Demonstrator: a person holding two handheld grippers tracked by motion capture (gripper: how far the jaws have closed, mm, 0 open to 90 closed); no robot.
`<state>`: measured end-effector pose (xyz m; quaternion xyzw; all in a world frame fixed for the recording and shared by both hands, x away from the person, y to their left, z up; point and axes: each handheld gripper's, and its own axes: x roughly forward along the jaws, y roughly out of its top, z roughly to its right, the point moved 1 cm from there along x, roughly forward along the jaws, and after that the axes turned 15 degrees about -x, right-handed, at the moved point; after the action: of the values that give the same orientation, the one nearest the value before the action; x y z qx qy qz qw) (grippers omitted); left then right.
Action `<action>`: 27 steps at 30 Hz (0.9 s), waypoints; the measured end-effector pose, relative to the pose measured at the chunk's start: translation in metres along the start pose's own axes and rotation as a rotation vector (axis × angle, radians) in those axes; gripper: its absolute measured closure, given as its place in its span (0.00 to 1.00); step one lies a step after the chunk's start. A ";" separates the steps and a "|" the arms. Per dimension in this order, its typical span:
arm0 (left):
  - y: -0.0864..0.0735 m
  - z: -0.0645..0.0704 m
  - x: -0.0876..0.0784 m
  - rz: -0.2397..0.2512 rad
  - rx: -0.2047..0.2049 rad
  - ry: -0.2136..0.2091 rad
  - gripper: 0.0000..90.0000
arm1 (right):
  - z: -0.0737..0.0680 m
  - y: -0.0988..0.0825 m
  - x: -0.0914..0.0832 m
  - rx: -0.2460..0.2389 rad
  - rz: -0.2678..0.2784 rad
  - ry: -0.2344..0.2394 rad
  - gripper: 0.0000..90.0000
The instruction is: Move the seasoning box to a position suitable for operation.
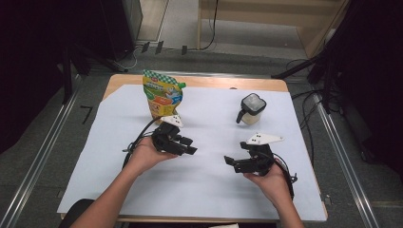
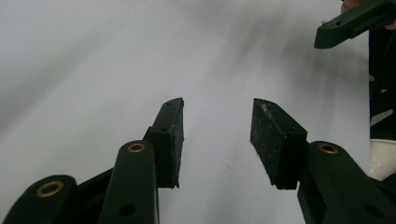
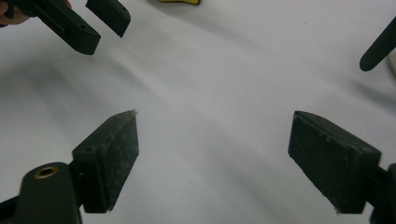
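Note:
My left gripper (image 1: pixel 192 146) hovers over the white sheet (image 1: pixel 204 190) left of centre and points right, a hand around it. In the left gripper view its jaws (image 2: pixel 217 135) stand open around bare sheet. My right gripper (image 1: pixel 231 164) is held right of centre and points left, toward the other one. The right gripper view shows its jaws (image 3: pixel 215 154) spread wide with nothing between the pads. The two grippers face each other a short gap apart. Each shows in the other's view: the right gripper's jaw (image 2: pixel 355 21) and the left gripper's tips (image 3: pixel 79 23).
A green and yellow pouch (image 1: pixel 162 97) stands upright at the back left of the sheet, just beyond the left gripper. A small jar with a black lid and handle (image 1: pixel 250 109) stands at the back right. The wooden table edge (image 1: pixel 199 81) runs behind them.

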<state>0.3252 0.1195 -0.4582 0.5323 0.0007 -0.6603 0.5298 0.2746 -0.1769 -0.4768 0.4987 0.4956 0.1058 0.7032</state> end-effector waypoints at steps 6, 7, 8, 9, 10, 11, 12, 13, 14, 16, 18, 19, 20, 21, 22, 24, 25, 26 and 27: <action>0.000 -0.001 -0.002 0.011 0.007 -0.003 0.53 | 0.001 0.000 -0.001 -0.023 0.008 0.017 0.36; 0.000 -0.002 -0.004 0.016 0.003 -0.014 0.52 | 0.001 0.000 -0.002 -0.031 0.012 0.014 0.38; 0.000 -0.002 -0.005 0.020 0.005 -0.012 0.51 | 0.001 0.000 -0.003 -0.030 0.014 0.020 0.40; 0.000 -0.002 -0.005 0.025 0.013 -0.010 0.50 | 0.001 0.000 -0.003 -0.034 0.017 0.022 0.41; -0.001 -0.002 -0.006 0.025 0.014 -0.009 0.50 | 0.002 0.000 -0.004 -0.033 0.018 0.024 0.42; -0.001 -0.001 -0.007 0.022 0.015 -0.009 0.50 | 0.002 0.000 -0.004 -0.037 0.017 0.020 0.44; -0.001 -0.001 -0.007 0.021 0.013 -0.011 0.51 | 0.002 0.000 -0.005 -0.032 0.011 0.014 0.46; -0.001 -0.001 -0.008 0.027 0.004 -0.020 0.51 | 0.002 0.000 -0.005 -0.031 0.010 0.014 0.48; 0.000 -0.001 -0.009 0.028 0.002 -0.027 0.51 | 0.003 0.000 -0.006 -0.027 0.013 0.017 0.50; 0.000 -0.001 -0.010 0.036 0.007 -0.028 0.52 | 0.002 0.000 -0.006 -0.038 0.020 0.019 0.52; 0.000 0.000 -0.011 0.031 0.013 -0.025 0.52 | 0.001 -0.001 -0.006 -0.067 0.011 0.014 0.54; 0.000 0.000 -0.011 0.028 0.015 -0.024 0.52 | 0.000 -0.001 -0.006 -0.079 0.005 0.008 0.55; 0.000 0.000 -0.011 0.025 0.016 -0.018 0.52 | 0.000 -0.001 -0.006 -0.083 0.003 0.009 0.55; 0.000 0.000 -0.011 0.025 0.009 -0.018 0.52 | 0.000 -0.001 -0.005 -0.080 0.005 0.007 0.55; 0.000 -0.001 -0.011 0.022 -0.002 -0.019 0.51 | 0.000 -0.002 -0.005 -0.079 0.008 -0.002 0.55; 0.001 -0.001 -0.011 0.012 -0.021 -0.015 0.51 | -0.001 -0.003 -0.005 -0.110 0.016 -0.030 0.55; 0.001 -0.001 -0.012 0.011 -0.020 -0.016 0.51 | -0.001 -0.004 -0.005 -0.136 0.023 -0.036 0.55; 0.001 -0.001 -0.012 0.010 -0.018 -0.016 0.51 | -0.001 -0.005 -0.004 -0.145 0.024 -0.042 0.55; 0.001 -0.001 -0.012 0.010 -0.018 -0.016 0.52 | 0.000 -0.005 -0.004 -0.143 0.021 -0.041 0.55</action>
<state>0.3245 0.1277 -0.4500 0.5220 -0.0004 -0.6618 0.5380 0.2706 -0.1820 -0.4785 0.4545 0.4671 0.1381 0.7458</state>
